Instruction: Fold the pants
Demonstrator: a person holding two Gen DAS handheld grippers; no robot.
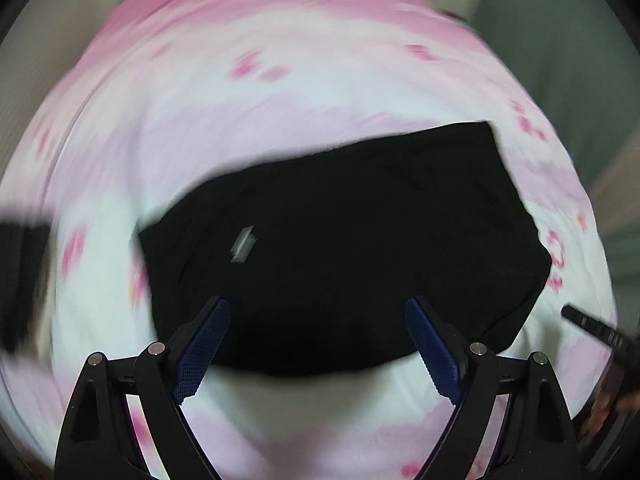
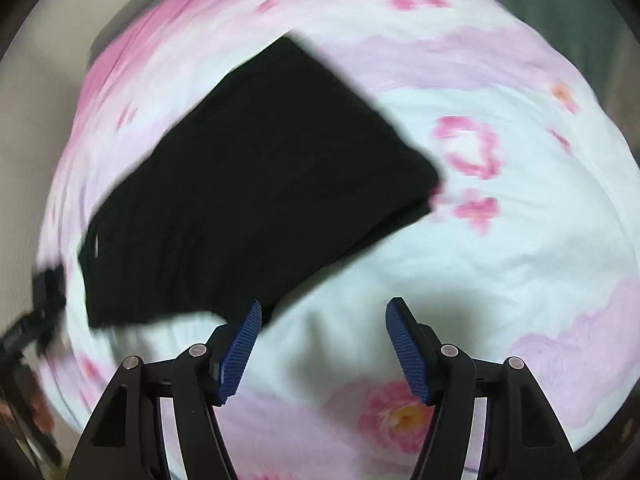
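Motion blur smears the folded black pants [image 1: 340,248] on the floral bedsheet [image 1: 280,80]; both the left hand-held gripper [image 1: 318,344] and the right hand-held gripper [image 2: 323,350] hover with fingers apart, empty.

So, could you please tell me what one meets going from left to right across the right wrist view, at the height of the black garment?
Other gripper's black frame at the edge → folded black pants → pink flower print on the white-and-pink floral bedsheet.

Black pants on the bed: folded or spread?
Folded: the black fabric pants form a compact block on the pink floral bedsheet, layered edges at one corner, no legs showing.
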